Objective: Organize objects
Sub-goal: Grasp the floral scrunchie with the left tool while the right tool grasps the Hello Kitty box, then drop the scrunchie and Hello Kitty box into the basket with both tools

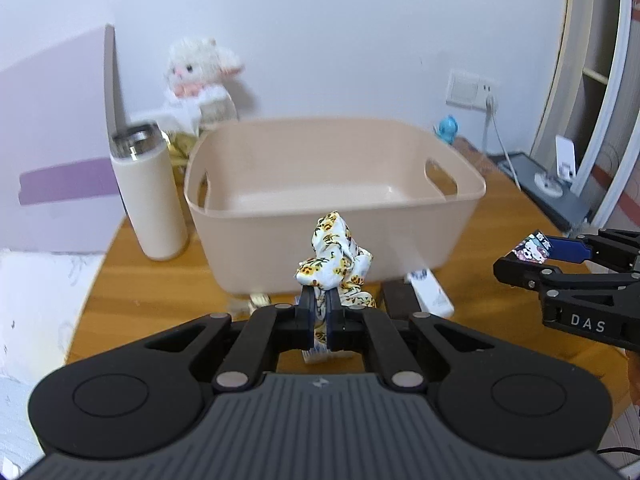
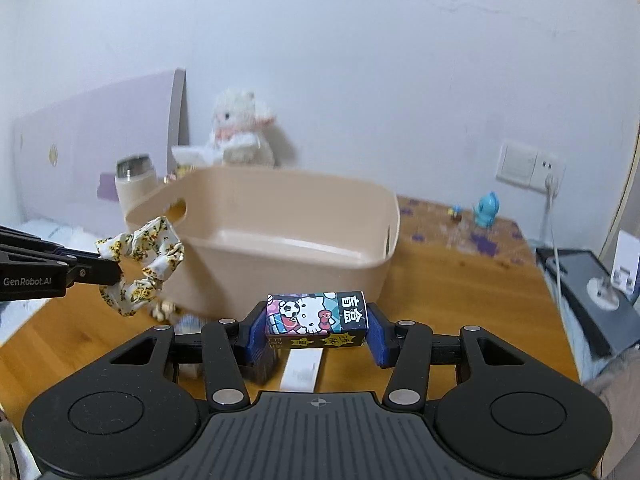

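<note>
Floral scrunchie (image 1: pixel 334 264) & cartoon box (image 2: pixel 317 319), both held aloft near empty beige bin (image 1: pixel 280 216).

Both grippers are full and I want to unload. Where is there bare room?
The beige bin shows a bare floor. Bare tabletop lies between its right wall and the blue figurine. The strip before the bin is crowded with small items.

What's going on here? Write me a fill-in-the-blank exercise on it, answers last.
1. The left hand-held gripper is shut on a floral ____.
2. The right hand-held gripper clamps a small cartoon-printed ____.
3. The beige basket on the wooden table holds ____ so far.
4. The tall cream tumbler stands to the ____ of the basket in the left wrist view.

Answers: scrunchie; box; nothing; left
</note>
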Available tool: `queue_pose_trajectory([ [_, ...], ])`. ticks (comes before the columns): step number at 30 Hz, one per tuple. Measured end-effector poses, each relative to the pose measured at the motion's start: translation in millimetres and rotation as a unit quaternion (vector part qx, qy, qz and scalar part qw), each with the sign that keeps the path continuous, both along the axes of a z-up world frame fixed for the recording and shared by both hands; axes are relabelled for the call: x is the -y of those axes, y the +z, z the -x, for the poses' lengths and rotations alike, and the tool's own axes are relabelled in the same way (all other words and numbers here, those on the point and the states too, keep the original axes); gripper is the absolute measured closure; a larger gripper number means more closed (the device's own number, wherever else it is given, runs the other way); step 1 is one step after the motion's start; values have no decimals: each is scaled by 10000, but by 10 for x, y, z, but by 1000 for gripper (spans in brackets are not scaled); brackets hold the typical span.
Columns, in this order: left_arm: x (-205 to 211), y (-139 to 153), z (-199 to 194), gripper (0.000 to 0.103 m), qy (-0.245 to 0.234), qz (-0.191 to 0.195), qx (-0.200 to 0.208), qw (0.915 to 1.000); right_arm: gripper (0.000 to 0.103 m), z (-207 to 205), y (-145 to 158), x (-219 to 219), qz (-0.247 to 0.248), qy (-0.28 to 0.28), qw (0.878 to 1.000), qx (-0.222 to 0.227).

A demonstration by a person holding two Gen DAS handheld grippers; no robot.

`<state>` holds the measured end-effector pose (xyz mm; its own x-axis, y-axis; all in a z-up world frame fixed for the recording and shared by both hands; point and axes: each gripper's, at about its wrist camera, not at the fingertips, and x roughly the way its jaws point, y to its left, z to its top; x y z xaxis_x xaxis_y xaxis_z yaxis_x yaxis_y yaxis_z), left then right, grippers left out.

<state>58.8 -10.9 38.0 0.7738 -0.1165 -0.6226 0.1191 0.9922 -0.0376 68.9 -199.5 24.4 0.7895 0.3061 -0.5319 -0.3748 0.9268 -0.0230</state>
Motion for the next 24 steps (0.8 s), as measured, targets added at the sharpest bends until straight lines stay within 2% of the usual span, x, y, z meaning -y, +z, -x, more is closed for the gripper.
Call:
queue_pose_trajectory([
  [5, -45, 200, -69, 97, 73, -43, 260, 9996, 57, -164, 186, -30, -93, -78, 9997, 220],
  [12, -97, 314, -447, 97, 273, -158, 452, 9985, 57, -585, 260, -93, -205, -209, 9993, 248],
  [20, -90, 161, -1064, 97, 463, -318, 234, 9981, 57, -1096, 83, -127, -226, -265, 9993, -100],
  [24, -46, -6, -1328, 97, 382, -190, -95, 9990, 57, -1283, -94, -197, -99, -265, 9992, -297],
])
